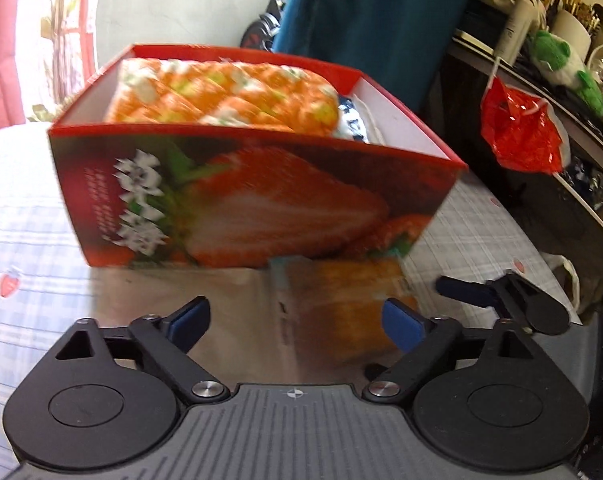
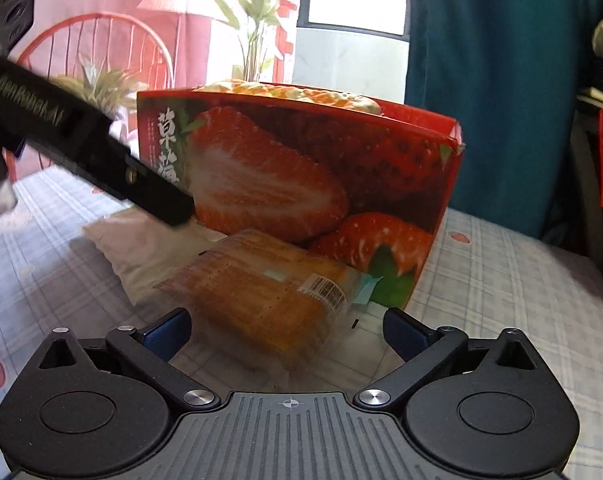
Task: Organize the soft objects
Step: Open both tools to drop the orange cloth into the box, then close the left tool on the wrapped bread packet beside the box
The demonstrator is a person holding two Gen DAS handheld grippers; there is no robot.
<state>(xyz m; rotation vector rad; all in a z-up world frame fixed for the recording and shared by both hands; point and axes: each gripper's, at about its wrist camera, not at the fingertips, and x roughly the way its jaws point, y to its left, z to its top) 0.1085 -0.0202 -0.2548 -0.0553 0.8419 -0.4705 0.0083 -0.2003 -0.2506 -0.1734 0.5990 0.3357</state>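
Plastic-wrapped bread [image 2: 261,300] between open right tongs [image 2: 287,330].

Both wrist cams low and close, looking forward over the checked strawberry-print bedsheet [image 1: 29,240]; left looks down into the red strawberry-printed cardboard box [image 1: 261,200], right faces its side; both share box

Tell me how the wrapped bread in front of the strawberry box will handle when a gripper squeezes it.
The wrapped bread looks soft, so it would probably squash under a firm pinch. Its clear, shiny wrapper may slip between the pads and crinkle. It seems light, lying loose against the strawberry box, so a push from the open right gripper would likely slide it.
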